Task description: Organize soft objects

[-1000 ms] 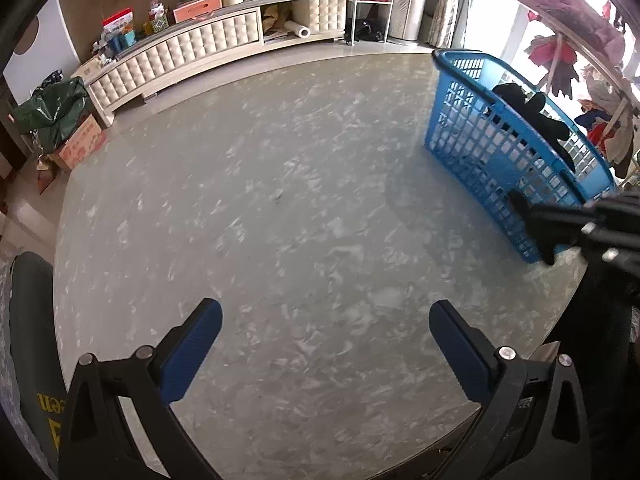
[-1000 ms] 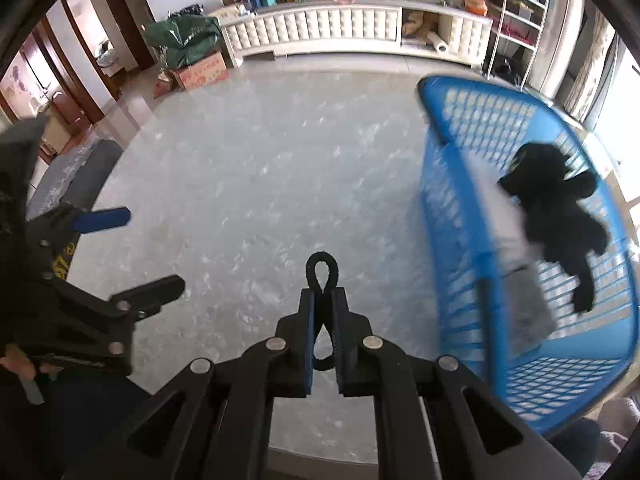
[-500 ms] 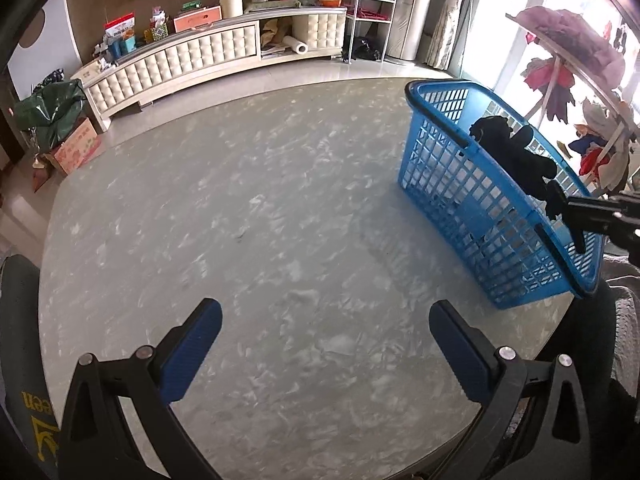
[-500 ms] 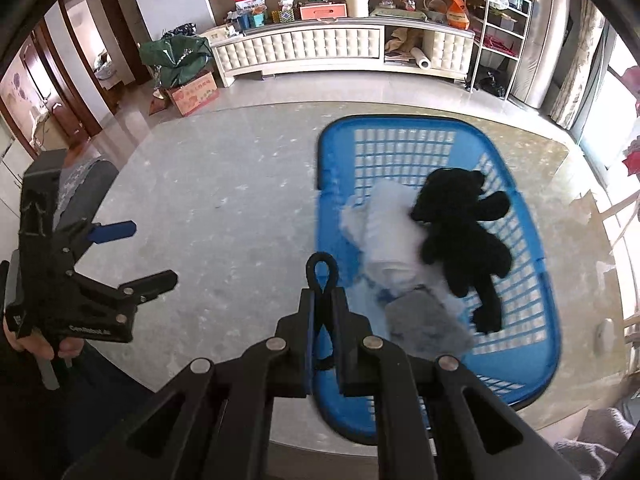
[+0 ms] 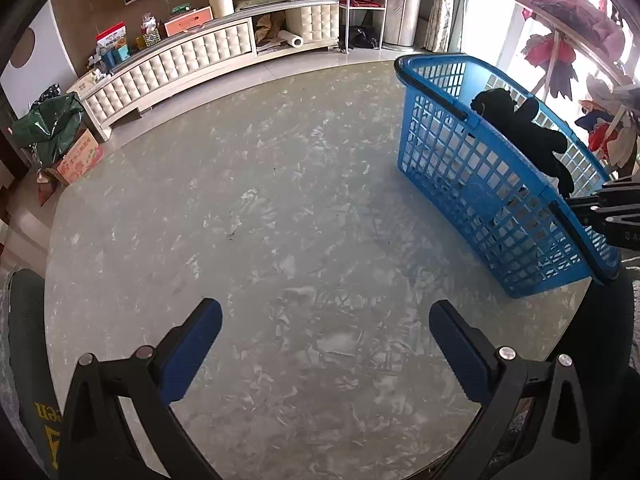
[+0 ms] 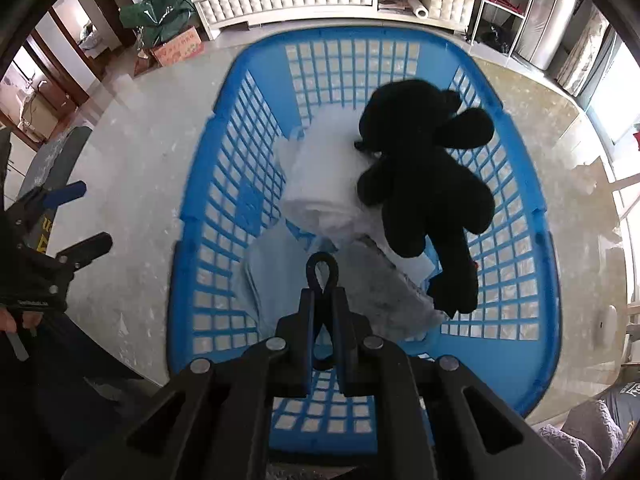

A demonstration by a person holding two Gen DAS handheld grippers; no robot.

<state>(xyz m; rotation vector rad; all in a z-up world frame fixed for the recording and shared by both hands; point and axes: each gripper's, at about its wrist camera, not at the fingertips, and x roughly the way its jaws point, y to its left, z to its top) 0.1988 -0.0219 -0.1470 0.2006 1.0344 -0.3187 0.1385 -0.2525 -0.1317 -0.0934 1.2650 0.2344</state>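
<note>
A blue plastic basket point(image 6: 208, 240) stands at the right side of the marble table point(image 5: 280, 220); it also shows in the left wrist view point(image 5: 460, 160). Inside lie a black plush toy point(image 6: 424, 176), a white rolled cloth point(image 6: 324, 188) and a grey cloth point(image 6: 376, 292). The plush toy point(image 5: 520, 128) shows over the rim in the left wrist view. My right gripper point(image 6: 322, 300) is shut on a black loop point(image 6: 322, 270) and hangs over the basket's near end. My left gripper point(image 5: 324, 316) is open and empty above the bare table.
A long white cabinet point(image 5: 192, 56) with boxes on top runs along the far wall. A green bag point(image 5: 48, 124) and a cardboard box point(image 5: 78, 156) sit on the floor at the left. A rack with fabric flowers point(image 5: 568, 20) stands at the right.
My right gripper has swung right and over the basket, so it now looks straight down into it. The left gripper has pulled back slightly and stays open.
</note>
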